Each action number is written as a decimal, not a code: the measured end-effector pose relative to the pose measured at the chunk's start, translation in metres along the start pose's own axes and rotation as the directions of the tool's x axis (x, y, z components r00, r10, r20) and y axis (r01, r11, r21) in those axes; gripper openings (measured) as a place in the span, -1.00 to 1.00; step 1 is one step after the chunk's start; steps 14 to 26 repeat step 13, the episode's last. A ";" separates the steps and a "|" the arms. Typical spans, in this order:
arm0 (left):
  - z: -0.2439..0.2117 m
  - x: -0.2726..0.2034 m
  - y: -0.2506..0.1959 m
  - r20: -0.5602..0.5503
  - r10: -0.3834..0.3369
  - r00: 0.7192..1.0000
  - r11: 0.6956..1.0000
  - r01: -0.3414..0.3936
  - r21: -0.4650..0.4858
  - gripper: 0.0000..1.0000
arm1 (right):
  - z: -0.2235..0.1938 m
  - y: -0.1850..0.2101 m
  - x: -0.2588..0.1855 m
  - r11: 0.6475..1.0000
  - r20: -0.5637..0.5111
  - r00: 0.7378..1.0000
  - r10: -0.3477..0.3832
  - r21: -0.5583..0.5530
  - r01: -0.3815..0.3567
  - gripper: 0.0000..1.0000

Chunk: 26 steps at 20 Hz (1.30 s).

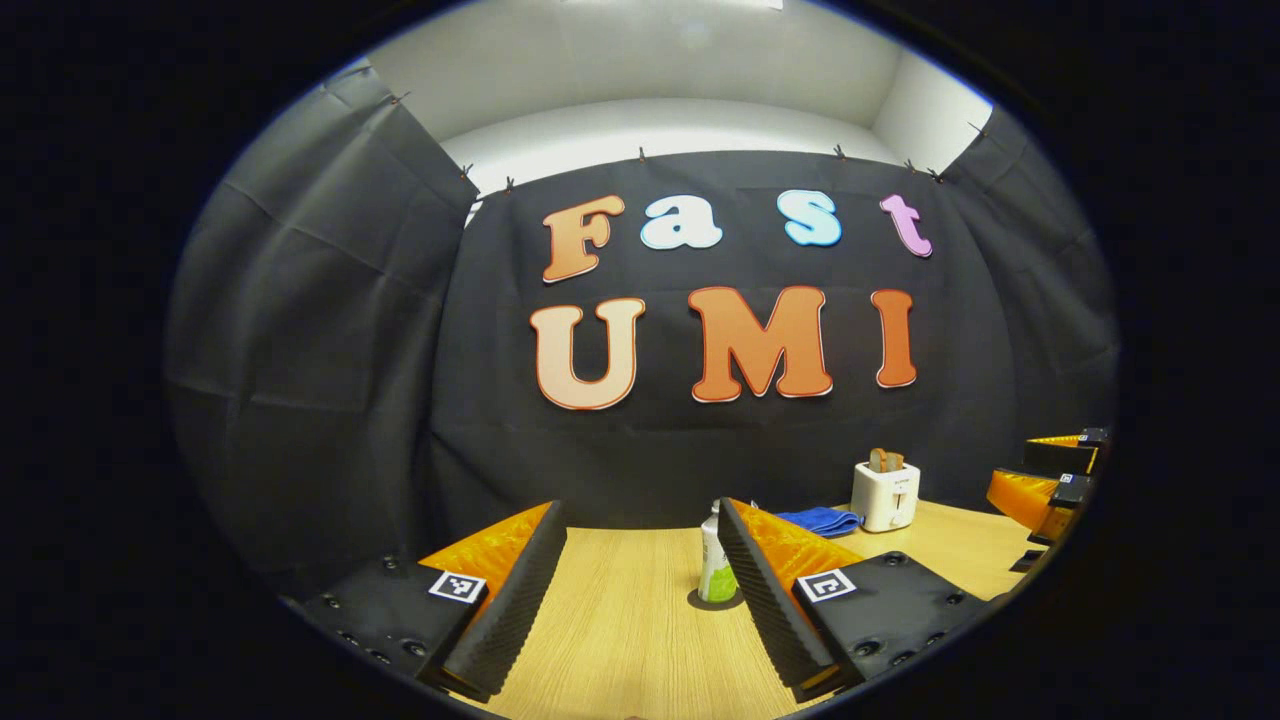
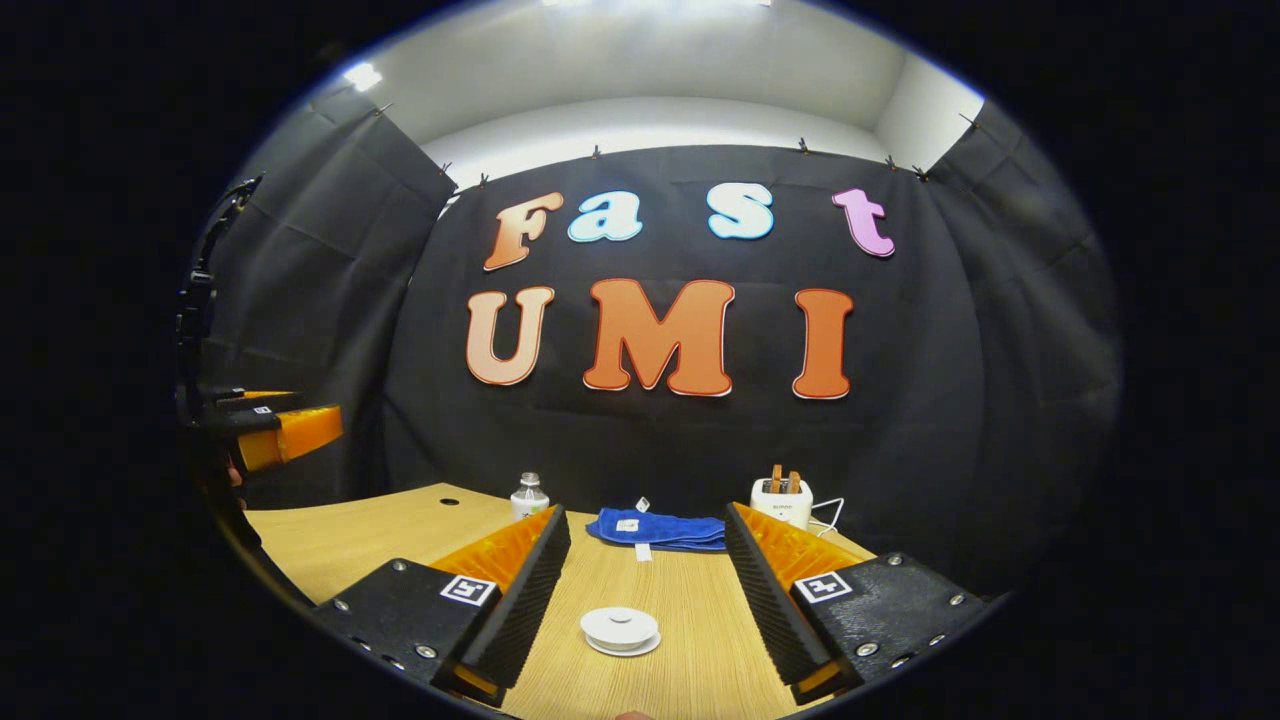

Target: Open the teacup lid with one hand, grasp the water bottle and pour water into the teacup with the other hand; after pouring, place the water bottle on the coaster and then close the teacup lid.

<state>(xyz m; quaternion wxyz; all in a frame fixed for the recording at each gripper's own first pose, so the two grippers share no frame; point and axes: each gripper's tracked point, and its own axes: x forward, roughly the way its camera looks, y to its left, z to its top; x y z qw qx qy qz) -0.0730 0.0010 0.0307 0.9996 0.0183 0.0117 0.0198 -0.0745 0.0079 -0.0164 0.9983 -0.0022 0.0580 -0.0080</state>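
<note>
Jaws gape: left frames bottle (image 1: 716,560), right teacup (image 2: 620,630)

Wood table (image 2: 690,620): bottle (image 1: 716,560), teacup (image 2: 620,630), blue cloth (image 2: 660,528), toaster (image 2: 781,500).

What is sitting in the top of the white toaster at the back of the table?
Brown slices of toast stand upright in the toaster, their tops poking out. Their lower parts are hidden inside the slots. The left gripper view shows the same.
</note>
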 end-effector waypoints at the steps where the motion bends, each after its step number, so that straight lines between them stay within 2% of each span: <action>1: 0.005 -0.004 0.003 0.010 0.008 1.000 1.000 -0.008 0.001 0.94 | 0.002 -0.002 -0.005 1.000 -0.002 1.000 -0.003 0.004 0.003 0.85; 5: 0.024 -0.019 0.010 0.022 0.028 0.999 0.999 -0.029 0.014 0.93 | 0.015 -0.004 -0.022 1.000 0.002 1.000 -0.001 0.000 0.001 0.86; 6: 0.028 -0.022 0.013 0.030 0.034 0.999 0.999 -0.035 0.018 0.93 | 0.018 -0.001 -0.023 1.000 0.009 1.000 0.007 -0.001 -0.007 0.93; 7: 0.032 -0.023 0.014 0.039 0.038 0.999 0.999 -0.039 0.020 0.93 | 0.021 0.000 -0.024 1.000 0.017 1.000 0.012 -0.004 -0.012 0.85; 13: 0.027 -0.019 0.012 0.046 0.012 0.999 1.000 -0.013 0.017 0.93 | 0.012 0.005 -0.015 1.000 0.006 1.000 0.012 0.009 -0.012 0.86; 26: 0.027 -0.019 0.012 0.046 0.012 0.999 1.000 -0.013 0.017 0.93 | 0.012 0.005 -0.015 1.000 0.006 1.000 0.012 0.009 -0.012 0.86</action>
